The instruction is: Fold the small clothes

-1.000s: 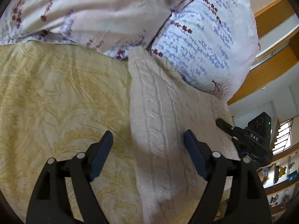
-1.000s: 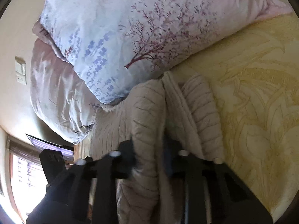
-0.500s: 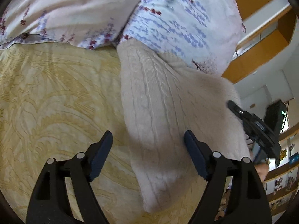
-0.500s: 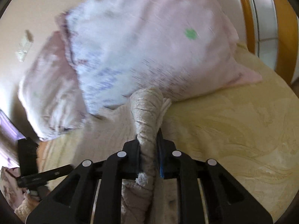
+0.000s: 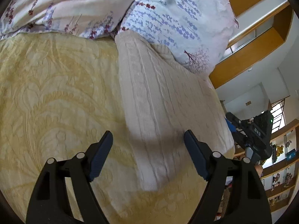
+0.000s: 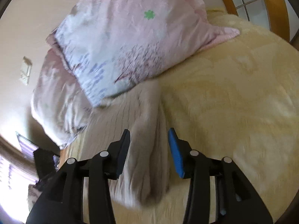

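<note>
A yellow damask-patterned bedspread (image 5: 56, 97) fills the left and lower part of the left wrist view, and two floral-printed pillows (image 5: 168, 18) are seen along the top of the frame. The cream cable-knit garment (image 5: 158, 102) is laid lengthwise on the bedspread, running from the pillows at upper centre down to lower centre, its far end touching the pillows. In the right wrist view the same garment (image 6: 147, 149) appears as a long narrow fold running from centre down to the lower middle, though that picture is blurred.

The left gripper (image 5: 148, 149) is held wide open above the near end of the garment, and nothing is gripped. The right gripper (image 6: 149, 145) is parted to a moderate width, the folded strip lying between the jaws; no grip is being made on it.

The lengthwise fold is judged to be laid, with a crosswise fold probably left to do. For that to be done well, both near corners should be pinched through all layers together, lifted only slightly, and carried toward the pillows evenly, so that the thick knit is not dragged askew or unrolled.
</note>
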A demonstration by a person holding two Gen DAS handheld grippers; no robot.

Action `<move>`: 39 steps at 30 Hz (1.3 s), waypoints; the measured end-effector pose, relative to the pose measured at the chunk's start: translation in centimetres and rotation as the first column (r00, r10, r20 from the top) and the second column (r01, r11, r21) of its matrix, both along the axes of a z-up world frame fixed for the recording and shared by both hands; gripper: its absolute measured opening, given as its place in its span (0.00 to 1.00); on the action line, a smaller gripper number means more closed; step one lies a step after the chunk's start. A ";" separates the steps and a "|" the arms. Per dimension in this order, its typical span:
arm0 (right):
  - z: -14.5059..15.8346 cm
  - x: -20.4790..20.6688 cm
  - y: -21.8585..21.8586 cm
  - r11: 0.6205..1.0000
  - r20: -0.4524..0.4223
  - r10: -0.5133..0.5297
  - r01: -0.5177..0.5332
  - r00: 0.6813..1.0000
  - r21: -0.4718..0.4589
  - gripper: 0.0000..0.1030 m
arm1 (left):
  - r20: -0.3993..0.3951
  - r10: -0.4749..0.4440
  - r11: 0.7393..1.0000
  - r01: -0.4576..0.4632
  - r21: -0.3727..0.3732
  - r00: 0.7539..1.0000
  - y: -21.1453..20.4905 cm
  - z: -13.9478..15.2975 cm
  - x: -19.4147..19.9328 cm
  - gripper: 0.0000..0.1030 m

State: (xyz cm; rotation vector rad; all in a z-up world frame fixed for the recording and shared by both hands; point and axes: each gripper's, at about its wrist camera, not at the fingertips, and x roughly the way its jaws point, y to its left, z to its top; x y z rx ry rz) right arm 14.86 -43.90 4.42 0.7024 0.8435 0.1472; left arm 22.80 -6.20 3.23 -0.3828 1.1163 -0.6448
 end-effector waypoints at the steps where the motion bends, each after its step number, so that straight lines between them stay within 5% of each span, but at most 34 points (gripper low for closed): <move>1: 0.0 -0.5 0.3 1.000 0.002 0.009 -0.009 1.000 0.013 0.43 | -0.012 -0.004 1.000 0.004 -0.006 1.000 0.0 -0.3 -0.3 0.76; 9: -0.3 -2.4 3.2 0.997 -0.011 0.053 -0.053 0.999 -0.047 0.39 | -0.028 -0.012 1.000 0.012 -0.023 1.000 -0.1 -1.1 -2.2 0.72; 10: -0.4 -2.4 3.4 0.997 -0.007 0.047 -0.048 0.999 -0.065 0.18 | -0.028 -0.014 1.000 0.013 -0.026 1.000 0.0 -1.1 -2.3 0.63; 11: -0.3 -2.4 3.5 0.996 0.006 0.048 -0.047 0.999 -0.070 0.15 | -0.028 -0.013 0.999 0.013 -0.029 1.000 0.0 -1.2 -2.4 0.57; 13: 0.5 -2.9 3.3 0.996 0.052 0.022 -0.018 0.998 -0.083 0.13 | -0.036 -0.017 0.999 0.016 -0.042 0.999 0.0 -1.4 -2.6 0.35; 16: 2.4 -3.8 2.8 0.991 0.125 -0.018 0.034 0.992 -0.128 0.12 | -0.022 -0.030 0.999 0.029 -0.042 0.999 -0.1 -1.3 -2.8 0.23; 19: 2.1 -4.0 2.2 0.982 0.096 -0.049 0.066 0.994 -0.177 0.11 | 0.019 -0.045 0.999 0.046 -0.015 0.999 -0.2 -0.9 -3.5 0.16; 27: -1.8 -4.2 1.2 0.996 -0.009 -0.061 0.061 0.998 -0.072 0.11 | 0.076 -0.057 0.997 0.053 0.057 0.995 -0.5 -0.6 -4.4 0.20; 32: -1.2 -5.1 0.5 0.998 0.036 -0.066 0.066 0.997 0.002 0.40 | 0.009 -0.045 0.999 0.045 0.014 0.999 -0.1 -1.3 -4.0 0.40; 34: -1.4 -5.1 0.7 0.998 0.025 -0.065 0.066 0.998 -0.009 0.40 | -0.018 -0.044 0.999 0.044 -0.001 0.999 -0.1 -1.7 -3.9 0.40; 36: -1.9 -5.0 1.4 0.999 0.030 -0.040 0.040 0.999 -0.008 0.15 | -0.025 -0.047 0.999 0.046 -0.021 0.999 -0.1 -1.9 -3.7 0.25; 39: -0.3 -5.4 2.4 0.997 0.107 -0.033 0.041 0.994 -0.071 0.10 | -0.025 -0.048 0.996 0.046 -0.075 0.999 0.5 -1.5 -3.7 0.15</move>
